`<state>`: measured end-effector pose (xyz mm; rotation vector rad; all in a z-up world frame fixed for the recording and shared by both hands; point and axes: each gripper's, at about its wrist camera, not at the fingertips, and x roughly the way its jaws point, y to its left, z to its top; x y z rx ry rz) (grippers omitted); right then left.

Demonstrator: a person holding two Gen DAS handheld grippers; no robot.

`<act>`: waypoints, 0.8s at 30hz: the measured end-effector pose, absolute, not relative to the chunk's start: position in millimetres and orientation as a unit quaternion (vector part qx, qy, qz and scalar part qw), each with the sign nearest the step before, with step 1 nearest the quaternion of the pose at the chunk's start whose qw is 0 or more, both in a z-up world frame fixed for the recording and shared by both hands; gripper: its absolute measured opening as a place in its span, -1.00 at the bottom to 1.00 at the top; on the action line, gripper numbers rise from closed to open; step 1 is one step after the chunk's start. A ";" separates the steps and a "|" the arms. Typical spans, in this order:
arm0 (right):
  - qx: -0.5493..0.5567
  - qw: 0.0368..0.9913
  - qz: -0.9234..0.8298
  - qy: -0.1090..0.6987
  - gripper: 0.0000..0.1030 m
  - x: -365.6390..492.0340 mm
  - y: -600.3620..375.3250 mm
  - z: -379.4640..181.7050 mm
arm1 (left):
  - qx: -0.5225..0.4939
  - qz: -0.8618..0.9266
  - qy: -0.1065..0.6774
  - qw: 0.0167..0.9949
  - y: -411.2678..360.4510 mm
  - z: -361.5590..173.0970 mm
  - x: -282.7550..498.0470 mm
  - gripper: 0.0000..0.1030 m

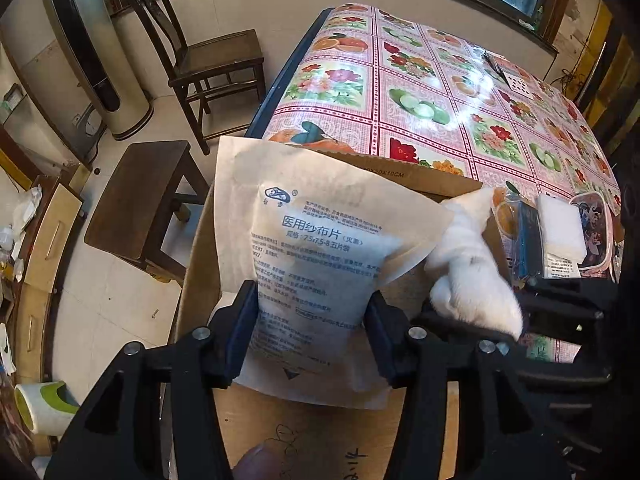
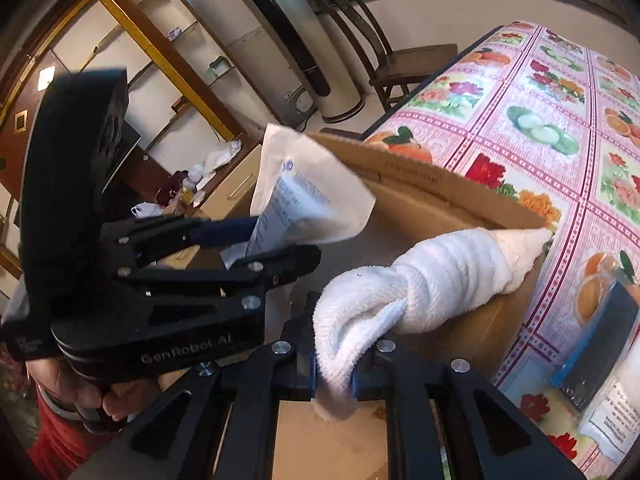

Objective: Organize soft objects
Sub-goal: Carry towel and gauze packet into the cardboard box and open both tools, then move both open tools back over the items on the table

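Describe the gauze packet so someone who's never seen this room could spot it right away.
Find the table with the fruit-and-flower cloth; at its near edge sits an open cardboard box. Over the box, the left gripper pinches a flat paper gauze packet printed with blue text. The only other thing held there, a twisted white towel in the right gripper, is fluffy and unprinted.

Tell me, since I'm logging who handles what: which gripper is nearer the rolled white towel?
Right. The right gripper is shut on the rolled white towel. The left gripper sits beside it, clamping the gauze packet over the cardboard box.
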<state>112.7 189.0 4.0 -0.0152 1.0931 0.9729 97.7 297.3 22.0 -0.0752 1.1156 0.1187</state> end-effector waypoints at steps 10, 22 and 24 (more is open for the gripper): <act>0.027 0.745 0.439 0.501 0.01 94.9 159.4 4.1 | -0.041 0.061 0.503 0.861 291.9 35.4 96.6 0.85; 0.081 0.789 0.410 0.450 0.21 63.4 75.2 38.9 | -0.058 0.041 0.462 0.884 255.5 73.2 63.2 1.00; 0.093 0.798 0.398 0.443 0.21 62.3 58.5 45.4 | -0.061 0.028 0.459 0.886 243.8 78.8 60.8 1.00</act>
